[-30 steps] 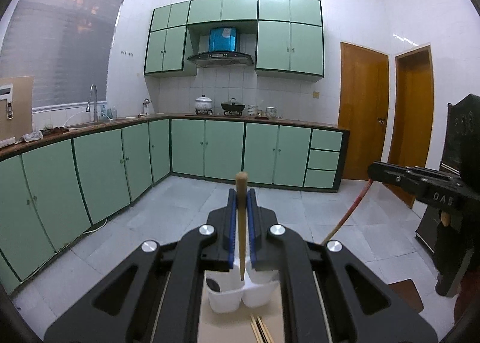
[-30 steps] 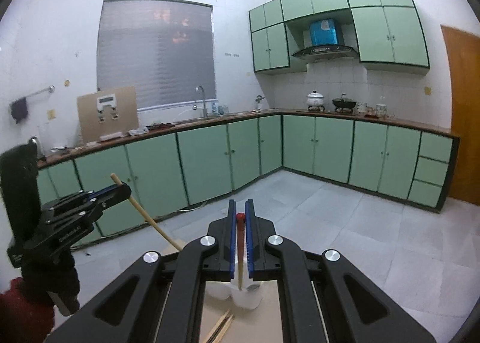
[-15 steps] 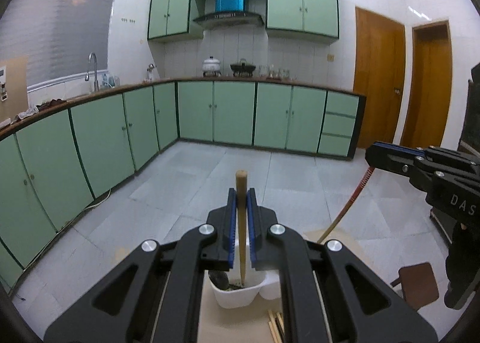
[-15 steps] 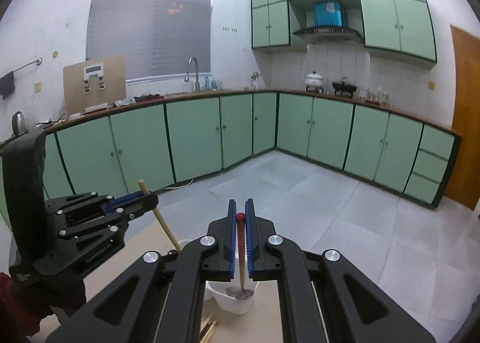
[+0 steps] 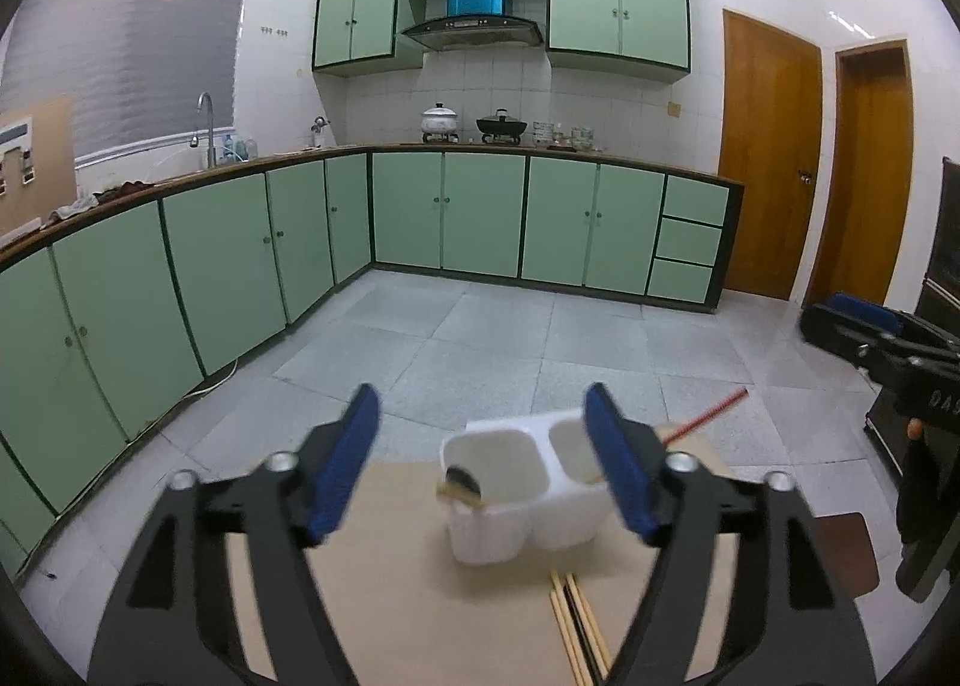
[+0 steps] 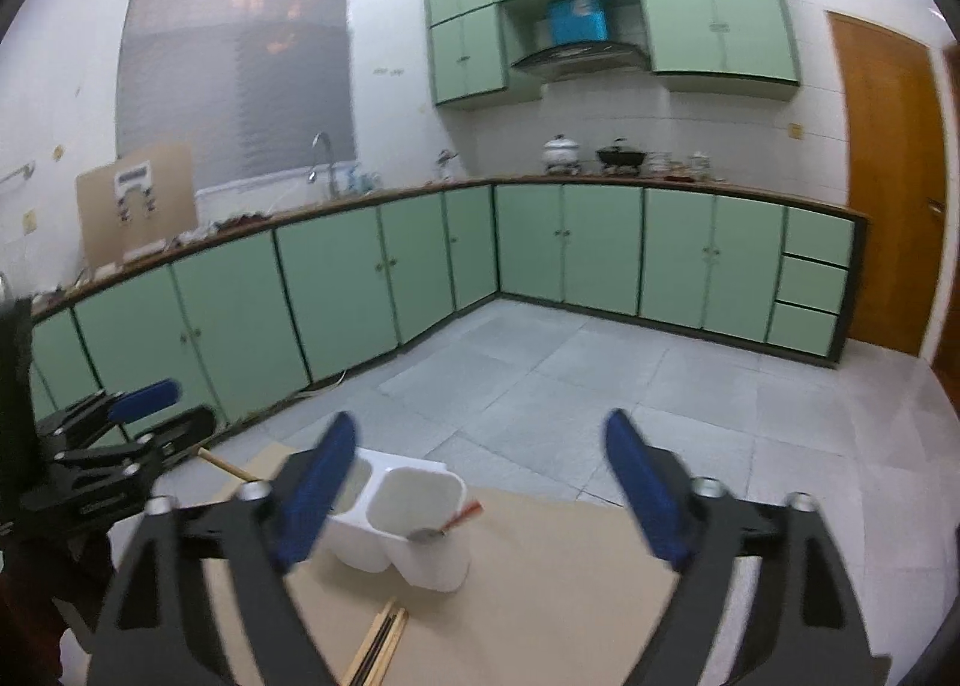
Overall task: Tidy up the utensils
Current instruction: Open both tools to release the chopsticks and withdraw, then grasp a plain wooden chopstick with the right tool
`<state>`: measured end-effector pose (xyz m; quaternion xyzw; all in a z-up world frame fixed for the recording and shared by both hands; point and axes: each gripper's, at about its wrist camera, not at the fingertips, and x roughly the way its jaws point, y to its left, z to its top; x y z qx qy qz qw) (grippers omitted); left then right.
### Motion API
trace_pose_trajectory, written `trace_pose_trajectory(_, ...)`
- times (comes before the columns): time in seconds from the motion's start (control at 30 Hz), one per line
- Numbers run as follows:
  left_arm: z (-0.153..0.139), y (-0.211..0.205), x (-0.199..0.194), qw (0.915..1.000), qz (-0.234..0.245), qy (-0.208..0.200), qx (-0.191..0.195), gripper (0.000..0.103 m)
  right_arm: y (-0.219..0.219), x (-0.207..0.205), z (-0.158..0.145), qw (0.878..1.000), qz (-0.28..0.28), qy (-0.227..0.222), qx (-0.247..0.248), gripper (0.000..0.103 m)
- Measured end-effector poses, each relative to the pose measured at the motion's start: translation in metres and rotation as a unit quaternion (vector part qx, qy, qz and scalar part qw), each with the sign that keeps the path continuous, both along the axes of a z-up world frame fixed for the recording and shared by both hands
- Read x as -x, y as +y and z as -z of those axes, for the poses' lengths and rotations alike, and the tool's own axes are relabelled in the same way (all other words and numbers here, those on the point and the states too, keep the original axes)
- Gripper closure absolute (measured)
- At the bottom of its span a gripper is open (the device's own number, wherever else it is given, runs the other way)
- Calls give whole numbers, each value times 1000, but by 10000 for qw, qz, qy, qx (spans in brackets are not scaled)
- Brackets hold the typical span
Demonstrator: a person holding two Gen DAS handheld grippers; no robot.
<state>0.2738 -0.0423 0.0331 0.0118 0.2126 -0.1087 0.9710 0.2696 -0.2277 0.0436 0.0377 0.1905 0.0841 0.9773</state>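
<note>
A white two-compartment utensil holder (image 5: pixel 519 491) (image 6: pixel 402 524) stands on a brown board (image 5: pixel 420 596) (image 6: pixel 540 596). A wooden-handled spoon (image 5: pixel 459 485) lies in its left compartment and a red-handled spoon (image 5: pixel 711 410) (image 6: pixel 450 524) in its right one, seen from the left wrist. My left gripper (image 5: pixel 483 464) is open and empty above the holder. My right gripper (image 6: pixel 480 494) is open and empty above it too. Several chopsticks (image 5: pixel 576 626) (image 6: pixel 378 644) lie on the board in front of the holder.
Green kitchen cabinets (image 5: pixel 450 218) line the far wall and the left wall, with a grey tiled floor (image 5: pixel 480 338) below. The other gripper shows at the right edge of the left wrist view (image 5: pixel 888 362) and at the left edge of the right wrist view (image 6: pixel 114 446).
Both grippers opened and let go of their spoons. The wooden-handled spoon and the red-handled spoon now rest in the holder's compartments. Both grippers have lifted slightly.
</note>
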Motion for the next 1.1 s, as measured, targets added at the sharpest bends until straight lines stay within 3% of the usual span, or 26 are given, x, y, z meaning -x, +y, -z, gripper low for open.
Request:
trace_pose_trajectory(0.07, 9, 4, 18, 10000, -20, 14, -37, 18, -4, 19, 9, 9999, 107, -64, -2, 5)
trace_pose_trajectory(0.2, 41, 12, 50, 9994, -55, 349, 52, 15, -7, 46, 34, 9997, 235, 100, -58, 5)
trace_pose_trajectory(0.5, 133, 23, 95, 9916, -324, 1251, -101, 15, 21, 96, 118, 9947, 345, 956, -145, 5)
trace_pose_trajectory(0.73, 175, 34, 115, 9842, -536, 1669, -227, 15, 45, 121, 176, 9867, 339, 1587, -140, 6)
trace_pose_trajectory(0.9, 194, 40, 131, 9802, -674, 1847, -239, 15, 62, 133, 196, 9837, 209, 1787, 32, 10)
trace_pose_trajectory(1.1, 195, 42, 135, 9788, -727, 1900, -219, 15, 78, 141, 210, 9768, -91, 2138, 105, 28)
